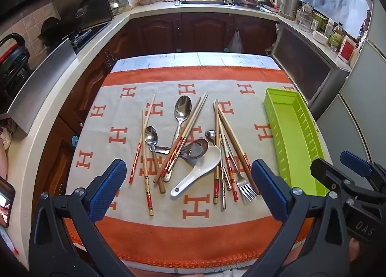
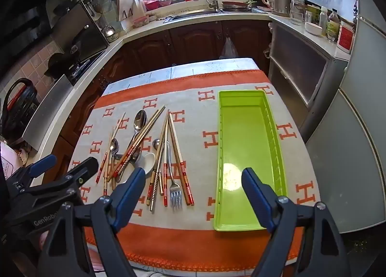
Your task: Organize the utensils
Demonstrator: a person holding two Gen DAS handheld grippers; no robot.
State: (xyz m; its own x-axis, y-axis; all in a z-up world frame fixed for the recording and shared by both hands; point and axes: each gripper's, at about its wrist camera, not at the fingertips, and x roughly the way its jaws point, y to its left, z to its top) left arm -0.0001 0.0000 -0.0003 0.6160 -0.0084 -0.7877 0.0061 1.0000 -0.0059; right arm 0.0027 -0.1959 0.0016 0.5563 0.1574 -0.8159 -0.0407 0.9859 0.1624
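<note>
Lying jumbled on the cloth (image 1: 125, 112) left of the green tray (image 2: 251, 225), the utensils (image 1: 190, 146) sit untouched. Both the left gripper (image 1: 188, 187) and right gripper (image 2: 193, 190) hover wide open, holding nothing. Only the right view shows the tray's whole floor, bare.

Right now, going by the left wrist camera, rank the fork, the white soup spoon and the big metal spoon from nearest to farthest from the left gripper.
1. The fork and the white soup spoon: both lie close ahead of the left gripper, too close to call; fork toward its right finger.
2. The big metal spoon: farthest, top of the pile.
</note>
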